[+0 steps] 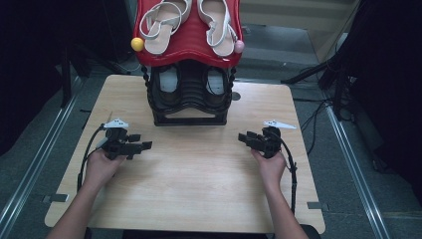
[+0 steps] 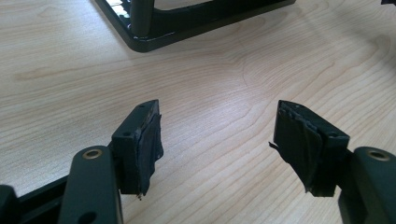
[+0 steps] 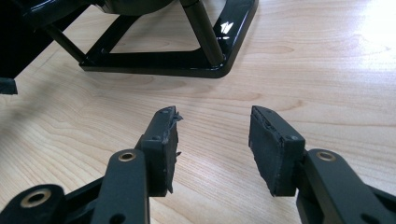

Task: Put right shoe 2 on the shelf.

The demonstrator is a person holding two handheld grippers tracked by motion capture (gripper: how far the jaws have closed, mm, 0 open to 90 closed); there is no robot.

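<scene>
A shoe rack (image 1: pixel 188 94) with a black frame stands at the table's far middle. Its red top shelf (image 1: pixel 191 42) carries a pair of pale strappy sandals (image 1: pixel 164 22), and darker shoes (image 1: pixel 169 87) sit on the lower shelf. My left gripper (image 1: pixel 145 145) rests low over the wood at the left, open, jaws pointing right with bare table between them (image 2: pixel 217 135). My right gripper (image 1: pixel 242 137) rests at the right, open, pointing left, with nothing between its pads (image 3: pixel 212 140). The rack's black base (image 3: pixel 187 60) lies ahead of the right gripper, and its base corner (image 2: pixel 154 39) ahead of the left one.
The light wooden table (image 1: pixel 199 184) has bare wood between and in front of the two grippers. A yellow ball (image 1: pixel 137 44) and a pink ball (image 1: pixel 239 46) cap the red shelf's front corners. Floor rails and dark cables run along both sides of the table.
</scene>
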